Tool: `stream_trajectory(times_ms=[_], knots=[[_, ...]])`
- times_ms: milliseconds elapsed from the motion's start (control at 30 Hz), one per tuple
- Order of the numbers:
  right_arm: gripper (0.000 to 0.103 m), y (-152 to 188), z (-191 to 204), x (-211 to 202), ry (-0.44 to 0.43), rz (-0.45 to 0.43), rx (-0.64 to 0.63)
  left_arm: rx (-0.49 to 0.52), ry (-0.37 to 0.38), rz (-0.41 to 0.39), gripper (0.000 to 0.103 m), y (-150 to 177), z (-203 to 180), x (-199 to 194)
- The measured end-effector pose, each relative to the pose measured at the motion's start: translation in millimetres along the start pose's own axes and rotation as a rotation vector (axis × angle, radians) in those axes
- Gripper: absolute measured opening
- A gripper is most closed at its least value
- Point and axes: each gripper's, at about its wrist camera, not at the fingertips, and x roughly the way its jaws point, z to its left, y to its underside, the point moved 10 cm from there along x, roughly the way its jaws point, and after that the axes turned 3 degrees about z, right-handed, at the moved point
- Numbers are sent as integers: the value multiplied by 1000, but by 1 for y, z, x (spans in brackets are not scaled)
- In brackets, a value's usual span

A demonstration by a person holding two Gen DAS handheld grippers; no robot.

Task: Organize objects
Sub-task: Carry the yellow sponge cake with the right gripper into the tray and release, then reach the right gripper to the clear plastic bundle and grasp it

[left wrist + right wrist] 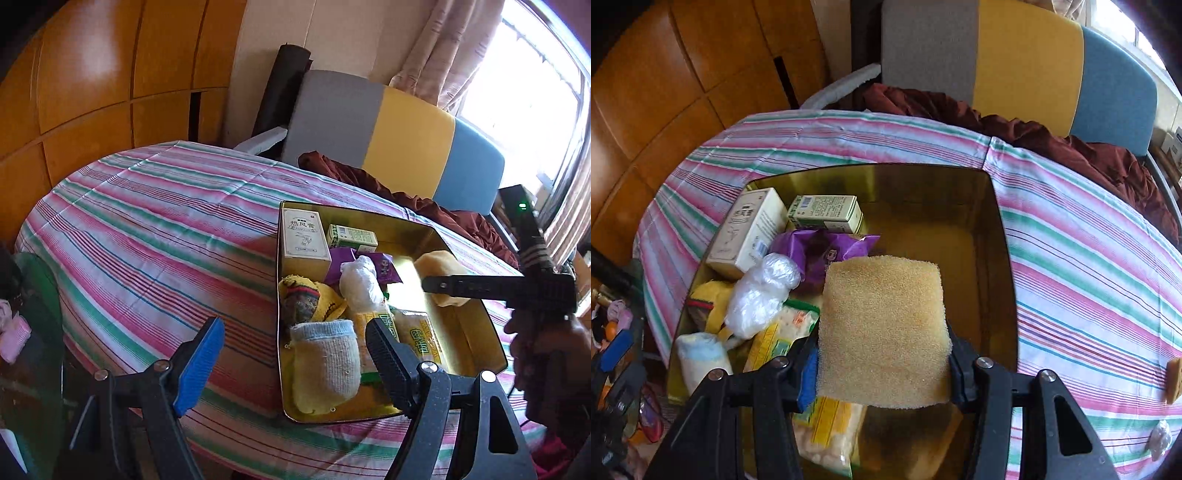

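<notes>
Yellow sponge (882, 332) above tin (1001, 258), beside snack packets (783, 332).

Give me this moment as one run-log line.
phase: placing | right gripper: shut on sponge, over bare right side of gold tin | left gripper: open, empty, near tin's front

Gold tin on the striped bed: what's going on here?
A person with two handheld grippers is sorting items into the gold tin. The right gripper is shut on a yellow sponge, holding it over the tin's bare right half. The left gripper is open and holds nothing, near the tin's front-left corner. Boxes, a purple packet, a plastic-wrapped bundle, socks and snack packs already fill the left half.
</notes>
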Motion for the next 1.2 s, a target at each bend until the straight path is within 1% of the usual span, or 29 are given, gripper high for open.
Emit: stream_trajectory(times_ms=[67, 167, 233, 400, 433, 467, 500, 633, 867, 967, 1200], knots=[[55, -2, 1, 13, 5, 24, 3, -2, 0, 5, 80, 1, 1, 2], [56, 1, 6, 35, -1, 85, -13, -5, 1, 16, 81, 2, 2, 5], [56, 3, 9, 42, -15, 97, -14, -7, 1, 20, 81, 3, 3, 7], [58, 7, 10, 38, -61, 76, 3, -5, -6, 20, 85, 5, 1, 7], [59, 8, 9, 35, -67, 71, 9, -3, -7, 21, 86, 5, 0, 7], [64, 9, 8, 32, -72, 66, 17, 0, -8, 22, 87, 5, 0, 7], [66, 10, 6, 29, -76, 57, 27, 2, -8, 22, 87, 5, -1, 6], [66, 14, -1, 15, -62, 17, 37, 12, -7, 19, 87, 6, -6, 4], [66, 20, 4, -11, -39, -47, 11, 43, -12, 14, 88, 8, -15, -3], [66, 28, 6, -20, -24, -59, 10, 53, -15, 11, 88, 9, -18, -5], [66, 53, 2, -43, -36, -99, 26, 83, -22, 2, 88, 11, -25, -12]])
